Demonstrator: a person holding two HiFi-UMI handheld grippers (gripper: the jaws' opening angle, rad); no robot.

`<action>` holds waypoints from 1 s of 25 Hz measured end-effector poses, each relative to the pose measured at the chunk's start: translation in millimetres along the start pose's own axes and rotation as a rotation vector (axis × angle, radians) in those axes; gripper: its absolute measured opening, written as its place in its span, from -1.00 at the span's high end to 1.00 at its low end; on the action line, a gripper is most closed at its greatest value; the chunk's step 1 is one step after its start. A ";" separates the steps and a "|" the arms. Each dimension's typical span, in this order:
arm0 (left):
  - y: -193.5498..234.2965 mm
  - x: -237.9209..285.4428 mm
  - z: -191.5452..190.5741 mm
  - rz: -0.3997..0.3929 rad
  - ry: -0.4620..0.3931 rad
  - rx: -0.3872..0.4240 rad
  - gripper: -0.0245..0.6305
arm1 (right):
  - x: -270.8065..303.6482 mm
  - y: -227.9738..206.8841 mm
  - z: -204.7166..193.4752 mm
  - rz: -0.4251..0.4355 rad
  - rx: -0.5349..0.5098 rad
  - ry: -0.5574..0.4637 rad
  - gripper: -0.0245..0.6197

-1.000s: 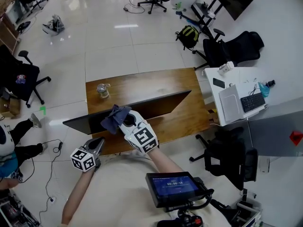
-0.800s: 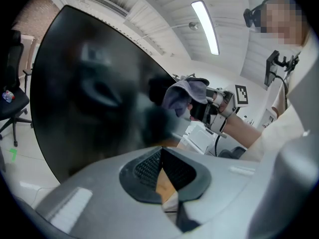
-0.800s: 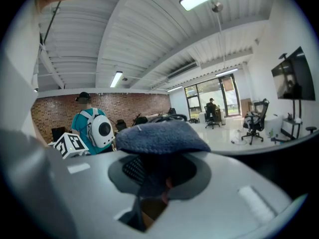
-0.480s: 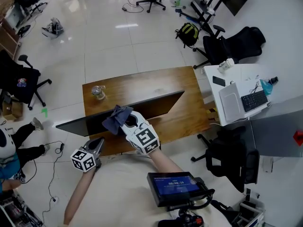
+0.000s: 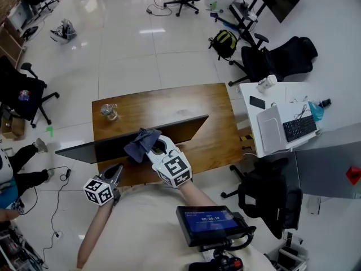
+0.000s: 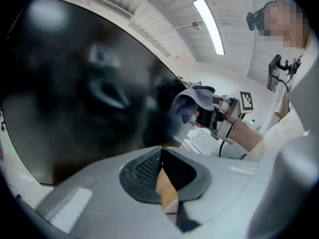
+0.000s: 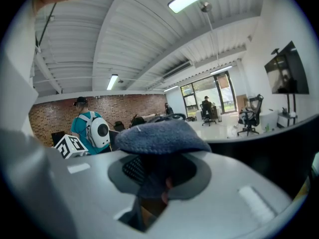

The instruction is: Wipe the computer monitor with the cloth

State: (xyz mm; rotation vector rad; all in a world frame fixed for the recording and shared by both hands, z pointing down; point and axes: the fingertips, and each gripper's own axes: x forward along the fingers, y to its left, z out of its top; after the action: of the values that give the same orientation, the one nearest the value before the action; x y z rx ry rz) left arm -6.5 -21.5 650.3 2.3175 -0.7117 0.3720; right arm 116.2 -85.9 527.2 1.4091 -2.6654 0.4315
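Desk: the wooden desk [image 5: 169, 101] is in front of me and carries everything I work on.
Monitor: the monitor [image 5: 181, 130] stands across the desk, its dark screen [image 6: 75, 83] facing me. From my head it shows as a long dark strip that runs out past the desk's left edge.
My right gripper: my right gripper [image 5: 152, 147] is up at the monitor's top edge, left of its middle. Its jaws are clamped on the cloth, and its marker cube [image 5: 176, 169] points back at me.
My left gripper: my left gripper [image 5: 117, 173] hangs low at the near edge of the desk, in front of the screen and apart from it. Its pads [image 6: 149, 166] meet at the tips with nothing between them.
Cloth: the blue-grey cloth [image 5: 141, 141] bunches over my right jaws [image 7: 159, 136] and lies against the monitor's top edge.
Jar: a small glass jar [image 5: 108, 112] stands behind the monitor, near the desk's far left corner.
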 end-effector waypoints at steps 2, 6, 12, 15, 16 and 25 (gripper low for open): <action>-4.5 6.5 1.7 0.009 -0.020 -0.016 0.93 | -14.3 -5.6 0.3 0.023 0.005 -0.012 0.67; -13.5 17.4 7.6 0.021 -0.059 -0.032 0.93 | -44.4 -19.1 -3.2 0.082 0.021 -0.047 0.67; -32.6 15.8 24.2 0.011 -0.120 -0.025 0.93 | -70.8 -36.4 -28.1 0.096 0.062 -0.002 0.67; -37.9 9.9 34.6 0.014 -0.148 -0.013 0.93 | -72.9 -39.5 -35.0 0.102 0.095 0.006 0.67; -39.6 8.5 36.9 0.017 -0.156 -0.008 0.93 | -73.2 -39.9 -36.2 0.105 0.098 0.007 0.67; -56.3 -9.6 51.2 0.017 -0.224 0.002 0.93 | -67.0 -22.8 -40.2 0.174 0.078 0.013 0.67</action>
State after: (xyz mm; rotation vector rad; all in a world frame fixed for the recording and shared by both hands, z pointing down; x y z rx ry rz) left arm 22.0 -17.5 579.2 2.3792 -0.8390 0.1210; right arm 171.2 -33.1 555.9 1.1926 -2.7998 0.5643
